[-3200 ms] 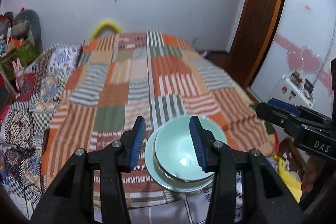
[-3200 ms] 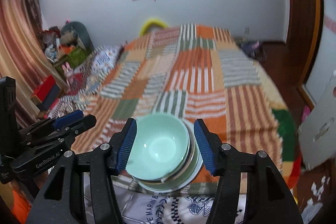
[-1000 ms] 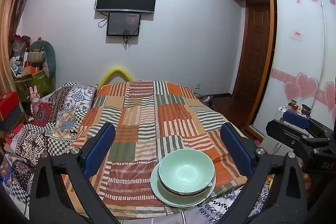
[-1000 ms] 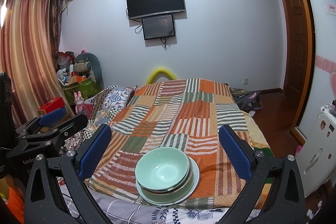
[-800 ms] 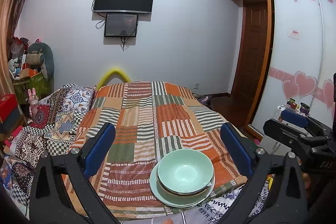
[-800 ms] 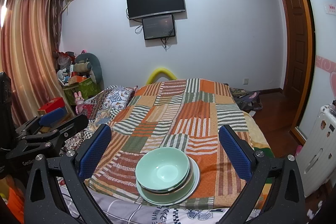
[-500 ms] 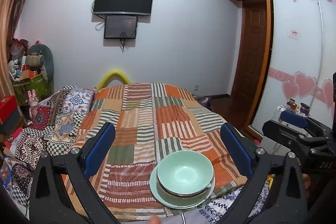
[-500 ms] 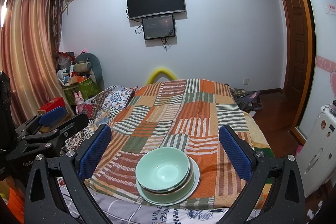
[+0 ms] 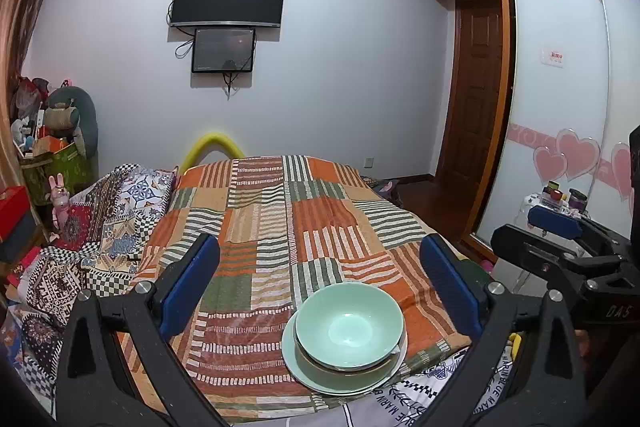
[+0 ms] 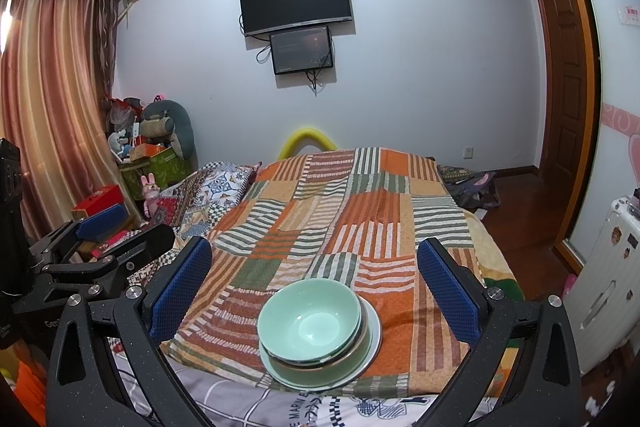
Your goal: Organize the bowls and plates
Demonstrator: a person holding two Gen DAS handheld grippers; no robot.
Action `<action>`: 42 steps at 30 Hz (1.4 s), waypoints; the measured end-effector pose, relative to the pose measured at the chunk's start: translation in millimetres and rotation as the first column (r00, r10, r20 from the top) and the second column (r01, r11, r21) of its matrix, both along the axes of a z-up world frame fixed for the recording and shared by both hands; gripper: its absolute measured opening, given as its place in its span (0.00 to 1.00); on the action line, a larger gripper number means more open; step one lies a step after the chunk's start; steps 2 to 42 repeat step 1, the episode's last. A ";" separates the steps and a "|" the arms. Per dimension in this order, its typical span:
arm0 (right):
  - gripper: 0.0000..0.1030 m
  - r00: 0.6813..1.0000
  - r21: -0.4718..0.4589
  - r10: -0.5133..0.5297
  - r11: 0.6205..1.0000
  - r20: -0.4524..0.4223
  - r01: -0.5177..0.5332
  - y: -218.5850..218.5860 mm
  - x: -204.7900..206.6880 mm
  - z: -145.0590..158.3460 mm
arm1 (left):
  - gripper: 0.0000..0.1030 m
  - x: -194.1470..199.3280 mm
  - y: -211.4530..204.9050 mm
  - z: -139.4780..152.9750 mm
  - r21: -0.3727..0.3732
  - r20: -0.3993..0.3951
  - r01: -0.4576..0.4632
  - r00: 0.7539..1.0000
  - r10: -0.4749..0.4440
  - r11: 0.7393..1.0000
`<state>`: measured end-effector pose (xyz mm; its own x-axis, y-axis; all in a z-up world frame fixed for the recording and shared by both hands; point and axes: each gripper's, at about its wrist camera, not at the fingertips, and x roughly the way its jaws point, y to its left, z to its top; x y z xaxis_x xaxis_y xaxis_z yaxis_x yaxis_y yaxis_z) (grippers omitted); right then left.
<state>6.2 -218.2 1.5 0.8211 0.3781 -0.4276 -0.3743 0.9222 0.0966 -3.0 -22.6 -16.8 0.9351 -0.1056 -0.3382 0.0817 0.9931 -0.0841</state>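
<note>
The bowls (image 9: 349, 321) sit nested on a plate (image 9: 320, 381), and this stack rests on the striped blanket (image 9: 304, 223) close to the near edge of the bed, with the printed sheet (image 10: 280, 407) just in front of it. The main risk, I think, is the soft ground: a blanket over a mattress gives way under pressure, so if someone leans on the bed or bumps the stack, it may tilt and slide toward the edge, and the smooth glazed bowls could slip off each other. In the right wrist view the top bowl looks a little off-centre to the left on the plate, which would make tipping easier. The left gripper (image 9: 320, 279) is held back from the stack and raised, looking almost level across the bed, with its jaws spread wide and nothing between them. The right gripper (image 10: 314, 281) is in the same way pulled back, wide apart and empty, just beside the left one; neither touches the dishes.
</note>
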 end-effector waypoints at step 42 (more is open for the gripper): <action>0.99 1.000 0.000 0.000 1.000 -0.001 0.000 0.0 -0.1 -0.1 | 0.99 0.4 0.4 -0.3 -0.002 -0.003 0.001 1.000 -0.001 1.000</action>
